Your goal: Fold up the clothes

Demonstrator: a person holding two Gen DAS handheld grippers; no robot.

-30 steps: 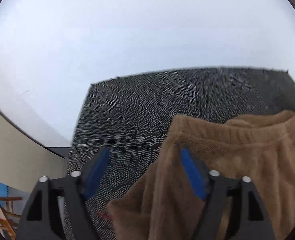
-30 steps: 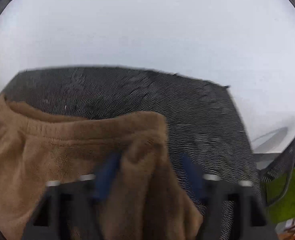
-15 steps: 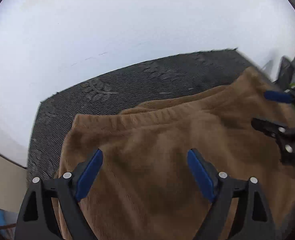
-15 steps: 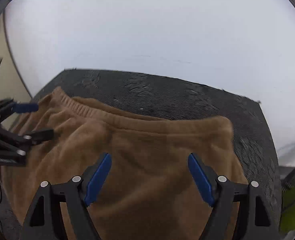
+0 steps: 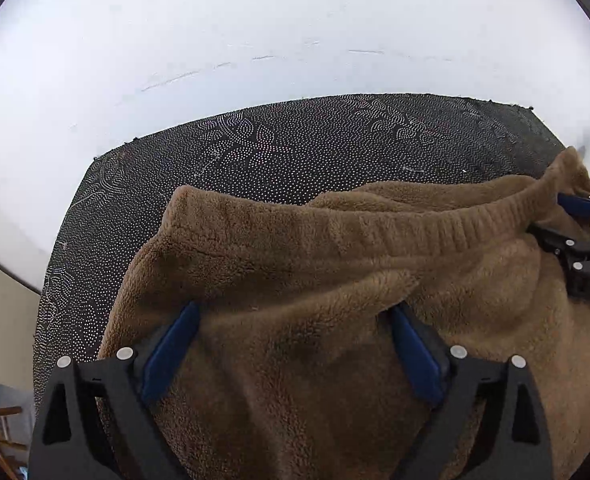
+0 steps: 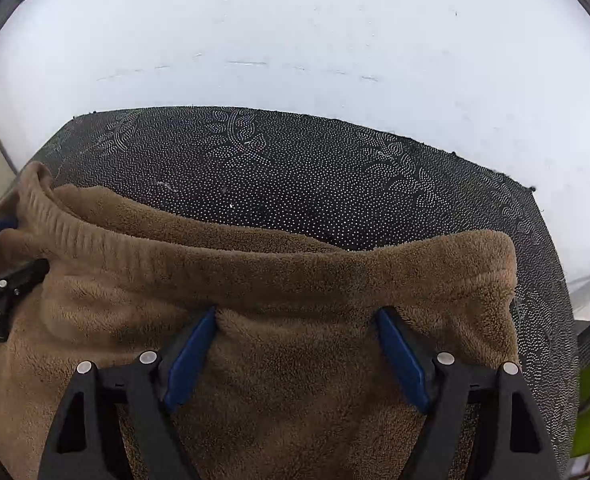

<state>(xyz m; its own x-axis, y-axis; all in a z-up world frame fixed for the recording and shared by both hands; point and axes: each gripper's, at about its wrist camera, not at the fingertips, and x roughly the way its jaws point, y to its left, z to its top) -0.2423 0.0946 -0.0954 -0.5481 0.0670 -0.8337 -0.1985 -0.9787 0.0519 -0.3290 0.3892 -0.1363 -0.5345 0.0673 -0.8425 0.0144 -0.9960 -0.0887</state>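
On dotted black mat (image 5: 295, 152), fuzzy brown fleece garment (image 5: 295, 272) w/ ribbed waistband (image 5: 435, 232).

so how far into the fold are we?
Early. Done: the brown fleece garment lies on the dark mat, ribbed waistband at the far edge. In hand: both grippers, left and right, open with fingers pressing into the fabric. Left: every fold; none visible.

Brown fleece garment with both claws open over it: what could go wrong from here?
1. The left claw and right claw press into thick pile; closing may pinch several layers of the brown fleece garment.
2. A ridge bunches near the ribbed waistband; folding now could lock it in.
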